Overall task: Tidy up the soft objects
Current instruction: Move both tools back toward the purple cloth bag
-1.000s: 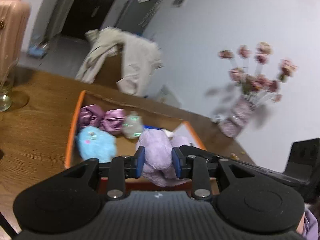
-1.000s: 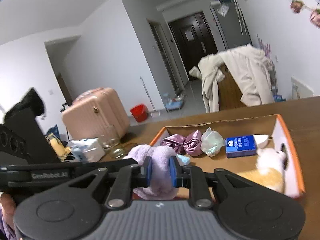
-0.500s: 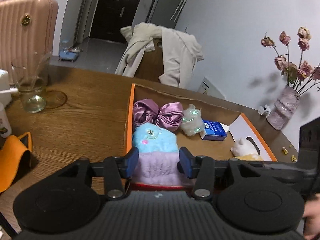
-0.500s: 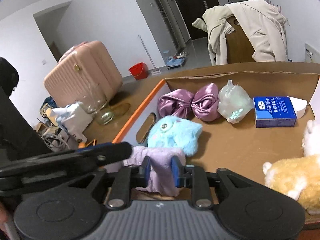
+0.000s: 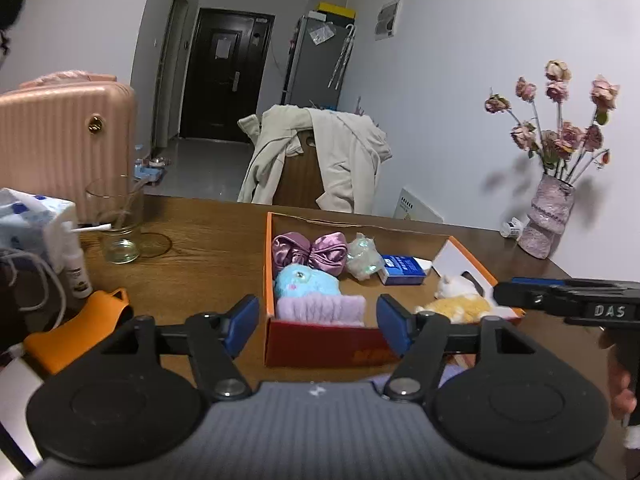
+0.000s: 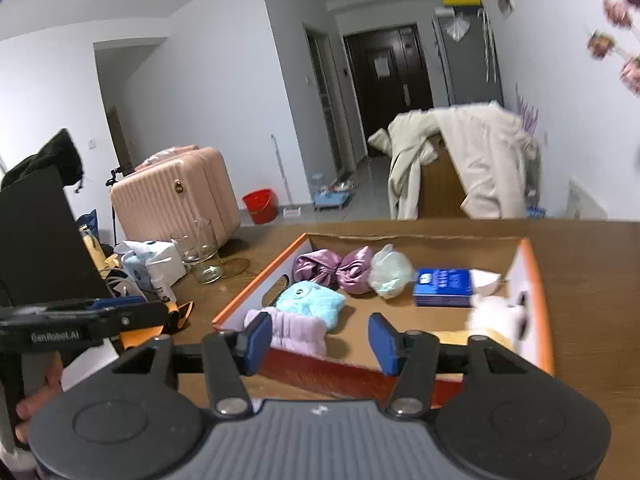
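Released lavender cloth [image 5: 321, 309] now in box [image 5: 320, 344], long axis seemingly crosswise.

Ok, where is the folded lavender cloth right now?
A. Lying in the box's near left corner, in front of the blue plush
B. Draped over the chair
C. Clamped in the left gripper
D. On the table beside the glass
A: the lavender cloth lies inside the orange box, just in front of the blue plush, and both grippers stand open, clear of it.

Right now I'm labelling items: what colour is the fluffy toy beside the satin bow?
Light blue toy, clearest in the right wrist view.
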Tool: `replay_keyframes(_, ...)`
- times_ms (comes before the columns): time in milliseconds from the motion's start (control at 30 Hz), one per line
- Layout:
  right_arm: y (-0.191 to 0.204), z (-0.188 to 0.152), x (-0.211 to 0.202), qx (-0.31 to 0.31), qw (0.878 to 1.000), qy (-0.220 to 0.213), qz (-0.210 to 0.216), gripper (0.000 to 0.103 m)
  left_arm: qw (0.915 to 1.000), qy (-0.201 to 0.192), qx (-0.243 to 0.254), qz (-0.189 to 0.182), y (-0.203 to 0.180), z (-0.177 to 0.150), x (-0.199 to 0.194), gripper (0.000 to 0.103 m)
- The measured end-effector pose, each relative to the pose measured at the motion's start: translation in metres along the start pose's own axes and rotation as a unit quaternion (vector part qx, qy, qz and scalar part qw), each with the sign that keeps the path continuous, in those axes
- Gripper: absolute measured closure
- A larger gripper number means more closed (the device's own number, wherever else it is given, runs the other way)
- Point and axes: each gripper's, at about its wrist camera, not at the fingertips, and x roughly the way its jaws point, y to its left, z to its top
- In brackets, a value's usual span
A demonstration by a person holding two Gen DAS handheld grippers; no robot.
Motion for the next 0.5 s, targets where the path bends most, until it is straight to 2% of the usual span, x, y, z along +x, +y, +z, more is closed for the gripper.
replay_keyframes(167, 0.005, -0.036, -0.058, -0.006, 0.999, -0.031, -0.024, 0.04, 0.9996, -0.026, 0.012, -0.001, -0.019, -0.034, -0.048, 0.027)
replay_keyframes(267, 0.01, -0.064, -0.077, -0.009, 0.999, -0.029, -0.033, 0.038, 0.9994, -0.028, -0.005, -0.021, -0.023, -0.057, -0.068, 0.023)
replay_keyframes(367, 0.011, -0.088, -0.087, -0.002, 0.999, -0.018, -0.035, 0.037, 0.9992, -0.02, -0.01, -0.032, -0.025, -0.073, -0.074, 0.022)
replay_keyframes(500, 0.012, -0.111, -0.096, 0.007, 0.999, -0.008, -0.04, 0.037, 0.9999, -0.006, -0.007, -0.01, -0.026, -0.082, -0.075, 0.022)
